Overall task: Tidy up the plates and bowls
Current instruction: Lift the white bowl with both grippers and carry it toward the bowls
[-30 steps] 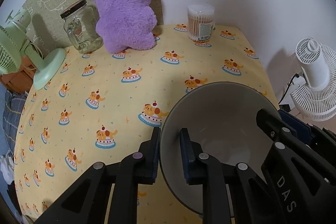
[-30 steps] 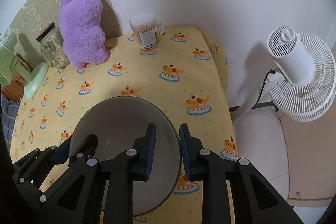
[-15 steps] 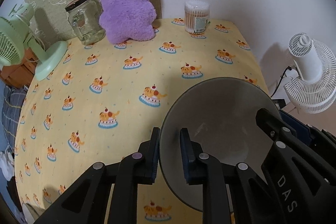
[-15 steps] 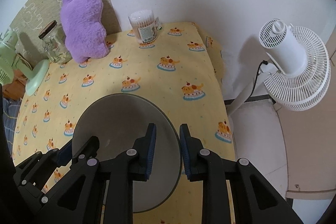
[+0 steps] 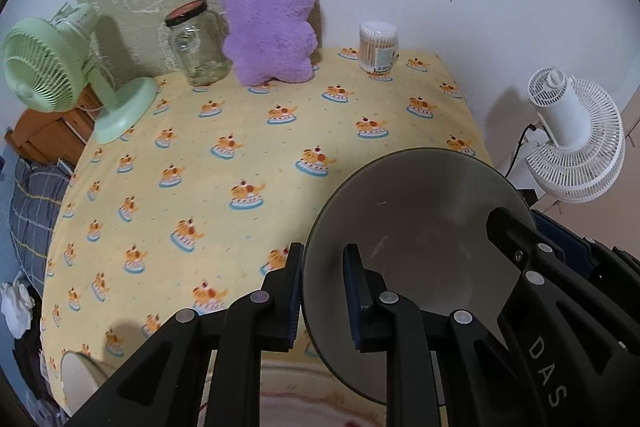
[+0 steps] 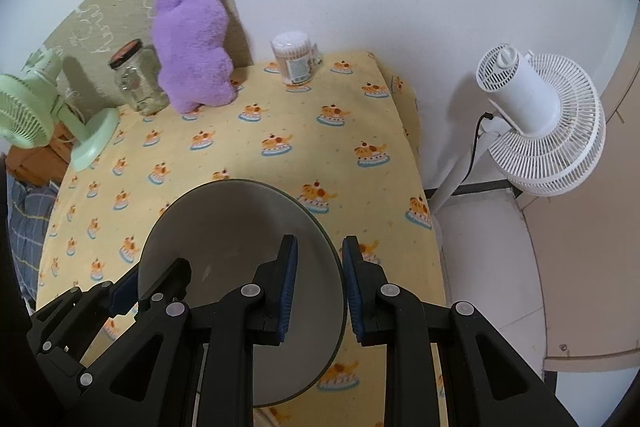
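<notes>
- A yellow cartoon-print tablecloth [image 5: 240, 131] fills your view, a purple plush [image 5: 272, 15] far back.
- Your left gripper [image 5: 322, 281] and right gripper [image 6: 318, 275] each pinch the grey bowl [image 5: 420, 227] (opposite rims), near right, above the cloth.

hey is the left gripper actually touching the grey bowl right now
Touching. In the left wrist view, the left gripper straddles the grey bowl's rim, one finger outside and one inside, pressed against the wall.

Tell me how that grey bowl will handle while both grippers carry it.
The grey bowl looks rigid and probably breakable. Its smooth rim may slip, since the left gripper and right gripper pinch only opposite edges.
</notes>
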